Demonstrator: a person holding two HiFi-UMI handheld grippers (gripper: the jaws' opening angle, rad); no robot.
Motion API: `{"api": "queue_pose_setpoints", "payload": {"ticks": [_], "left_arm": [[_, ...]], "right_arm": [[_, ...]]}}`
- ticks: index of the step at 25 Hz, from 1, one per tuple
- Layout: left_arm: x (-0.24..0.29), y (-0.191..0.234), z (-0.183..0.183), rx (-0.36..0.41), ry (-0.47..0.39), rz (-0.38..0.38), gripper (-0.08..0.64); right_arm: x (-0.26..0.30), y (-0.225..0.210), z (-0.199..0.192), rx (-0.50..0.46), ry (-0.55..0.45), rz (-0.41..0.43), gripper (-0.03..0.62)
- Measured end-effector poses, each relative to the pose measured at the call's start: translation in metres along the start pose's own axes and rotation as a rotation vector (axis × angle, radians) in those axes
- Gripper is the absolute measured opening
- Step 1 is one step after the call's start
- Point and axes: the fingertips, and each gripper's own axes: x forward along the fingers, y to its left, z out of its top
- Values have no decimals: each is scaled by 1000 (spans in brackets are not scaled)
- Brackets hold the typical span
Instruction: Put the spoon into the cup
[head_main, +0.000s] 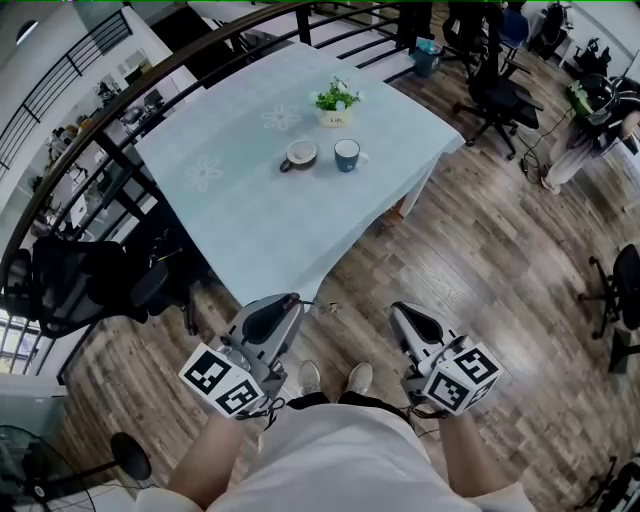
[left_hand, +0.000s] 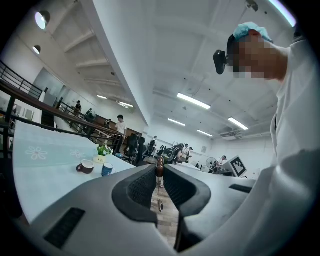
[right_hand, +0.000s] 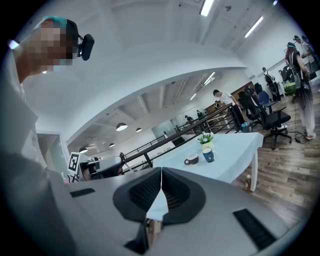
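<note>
Head view: the person stands back from the surface (head_main: 250, 210), holding both tools low by the body. The left hand-held gripper (head_main: 293, 300) pinches the spoon (head_main: 322, 306) at its tips; little of the spoon shows here. The right hand-held gripper (head_main: 400, 308) is alongside, well apart from it. Far off on the surface, a brown cup (head_main: 299, 155) and a blue cup (head_main: 347, 155) stand side by side, apart, both with pale insides, and a potted plant (head_main: 335, 100) stands behind them.

Left gripper view: the left hand-held gripper (left_hand: 159, 169) is clenched on the brown handle end of the spoon (left_hand: 160, 204). The spoon's long axis runs downward, with its small bowl lowest, over the wood floor. The brown cup (left_hand: 85, 166) and blue cup (left_hand: 107, 169) are far to the left.

Right gripper view: the right hand-held gripper (right_hand: 161, 171) is clenched with its tips meeting and nothing between them. Both cups are distant, and their contents cannot be made out.
</note>
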Motion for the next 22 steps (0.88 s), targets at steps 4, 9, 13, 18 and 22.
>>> {"api": "queue_pose_setpoints", "payload": {"ticks": [4,9,13,18,22], "left_arm": [[16,-13,-2,10,-7,18,60],[31,-23,-6,14,-12,40,60],[42,-29,-6,22,-9,49,60],[55,-27,-4,30,-5,54,60],[68,-26,-3,35,-3,49,60]], "right_arm": [[-11,-17,5,-5,6,21,23],[-21,-35,12,-11,9,46,23],[-26,-48,18,-4,0,48,23],[-28,-63,23,9,-9,47,23],[-29,-76,26,14,-16,36,23]]}}
